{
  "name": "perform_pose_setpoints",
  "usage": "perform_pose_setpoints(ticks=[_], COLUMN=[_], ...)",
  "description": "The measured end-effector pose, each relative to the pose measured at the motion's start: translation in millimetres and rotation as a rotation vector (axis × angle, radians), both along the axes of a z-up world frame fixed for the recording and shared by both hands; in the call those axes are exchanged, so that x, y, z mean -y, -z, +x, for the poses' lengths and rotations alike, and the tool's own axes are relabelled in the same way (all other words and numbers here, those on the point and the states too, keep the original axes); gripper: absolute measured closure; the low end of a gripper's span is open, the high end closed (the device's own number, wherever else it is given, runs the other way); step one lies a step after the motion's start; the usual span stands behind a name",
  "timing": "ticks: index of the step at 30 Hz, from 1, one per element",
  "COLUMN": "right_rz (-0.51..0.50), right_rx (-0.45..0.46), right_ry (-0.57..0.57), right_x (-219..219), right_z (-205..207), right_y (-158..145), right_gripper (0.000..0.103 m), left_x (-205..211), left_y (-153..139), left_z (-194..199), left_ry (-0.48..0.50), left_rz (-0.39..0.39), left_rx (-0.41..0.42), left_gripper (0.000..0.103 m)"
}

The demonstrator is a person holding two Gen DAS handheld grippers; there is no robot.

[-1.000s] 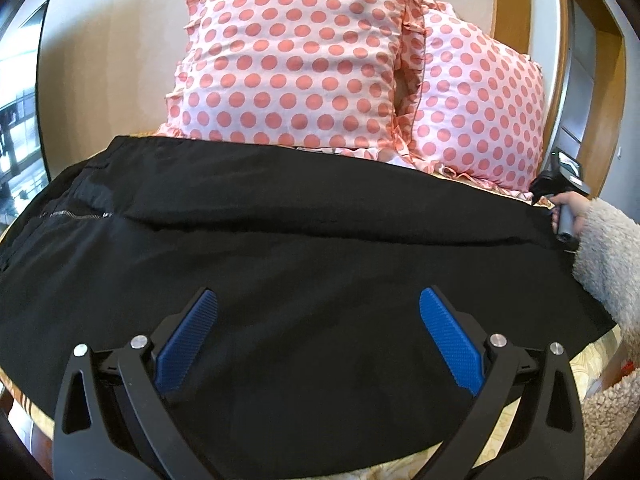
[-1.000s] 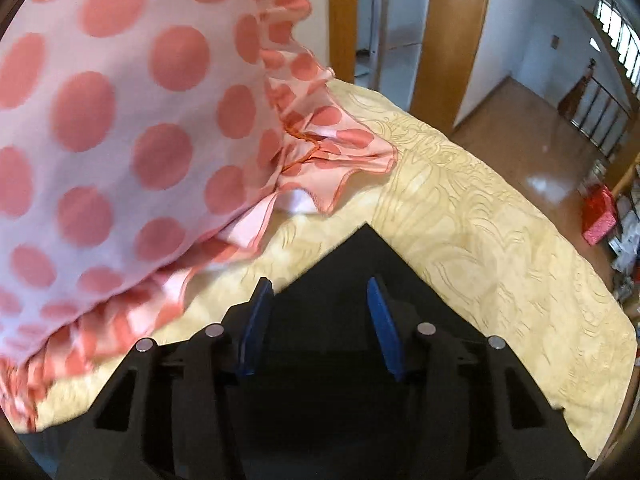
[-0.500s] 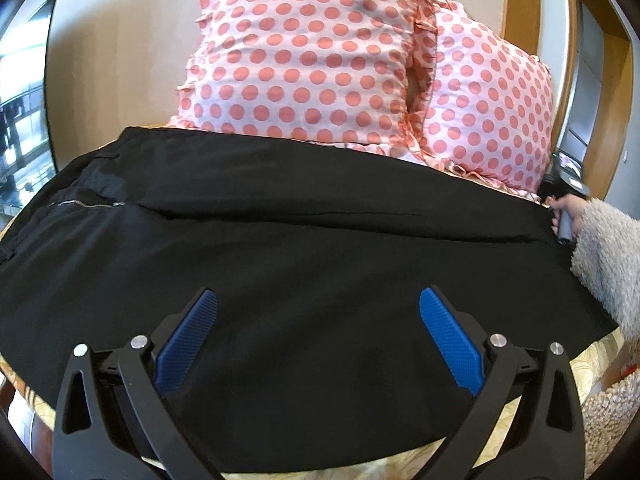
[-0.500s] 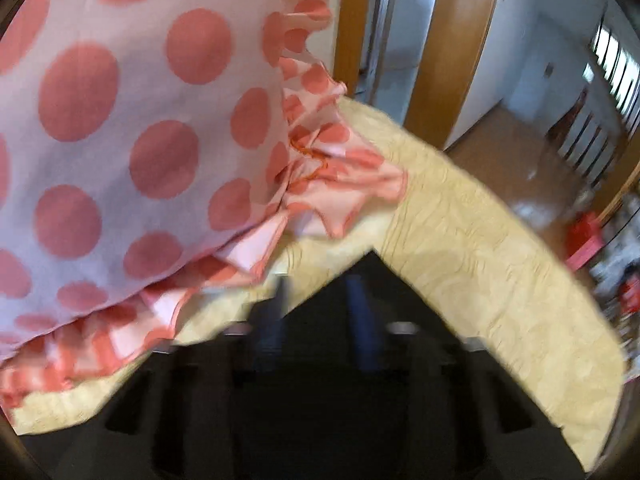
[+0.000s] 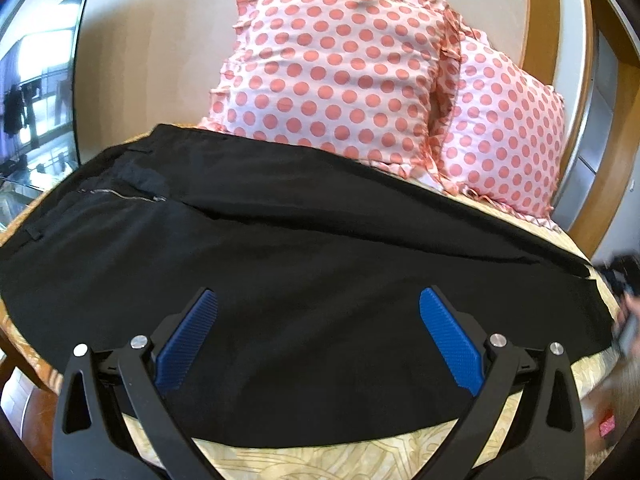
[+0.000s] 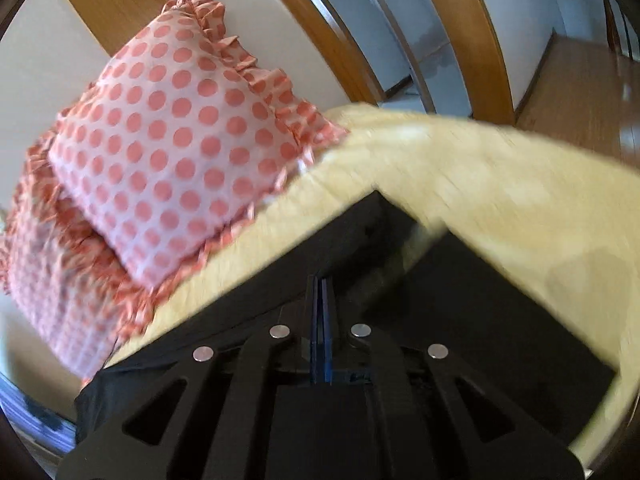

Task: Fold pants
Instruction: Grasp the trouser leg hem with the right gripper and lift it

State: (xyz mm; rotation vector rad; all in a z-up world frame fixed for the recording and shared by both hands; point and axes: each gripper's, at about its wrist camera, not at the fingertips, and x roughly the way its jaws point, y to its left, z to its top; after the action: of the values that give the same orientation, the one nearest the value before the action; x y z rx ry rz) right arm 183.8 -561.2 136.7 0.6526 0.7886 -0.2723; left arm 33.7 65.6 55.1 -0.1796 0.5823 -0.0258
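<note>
no readable text, labels or numbers, right wrist view perhaps too blurred to show any

One pair of black pants lies spread on one bed, which has a yellow patterned cover. Two polka-dot pillows stand at the head: a larger one and a second one beside it, both pink with coral dots and ruffled edges. Two tools are in view: the left tool with two blue-padded fingers spread wide, and the right tool with two blue fingers pressed together. One dark screen hangs on the wall at the left.
</note>
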Motion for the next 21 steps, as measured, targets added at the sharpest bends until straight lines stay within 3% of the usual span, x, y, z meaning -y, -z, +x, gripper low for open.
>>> perform_pose_setpoints(ticks=[5,9,11,12,13,16,17,18,21], right_rz=[0.086,0.116,0.112,0.122,0.146,0.178,0.184,0.189,0.234], right_rx=[-0.069,-0.094,-0.085,-0.082,-0.072,-0.044,-0.029,-0.009,0.046], right_ry=[0.001,0.027,0.023,0.03,0.038,0.05,0.046,0.035,0.018], right_x=[8,12,12,13,15,18,19,21,30], right_z=[-15,-14,-10,-9,-9,-4,-2,0,-1], right_y=[24,24,23,24,26,30,31,33,37], right_gripper=[0.1,0.09,0.074,0.059,0.056,0.059,0.066,0.097,0.101], left_x=[-12,-31,-41,-46,-51,-65,-67,-71,-83], left_y=[-15,-26,-30,-32,-34,-37,-36,-36,-35], left_z=[12,23,26,29,33,56,65,74,108], left_ry=[-0.07,-0.124,-0.126,-0.12,-0.11,-0.124,-0.132,-0.139,-0.156], left_rz=[0.04,0.035,0.007,-0.017,-0.051,-0.12,-0.131,-0.144,-0.19], left_rx=[0.003,0.012,0.021,0.034,0.052,0.03,0.015,0.001,-0.052], left_gripper=[0.002,0.002,0.002,0.002,0.002,0.002,0.002,0.002,0.004])
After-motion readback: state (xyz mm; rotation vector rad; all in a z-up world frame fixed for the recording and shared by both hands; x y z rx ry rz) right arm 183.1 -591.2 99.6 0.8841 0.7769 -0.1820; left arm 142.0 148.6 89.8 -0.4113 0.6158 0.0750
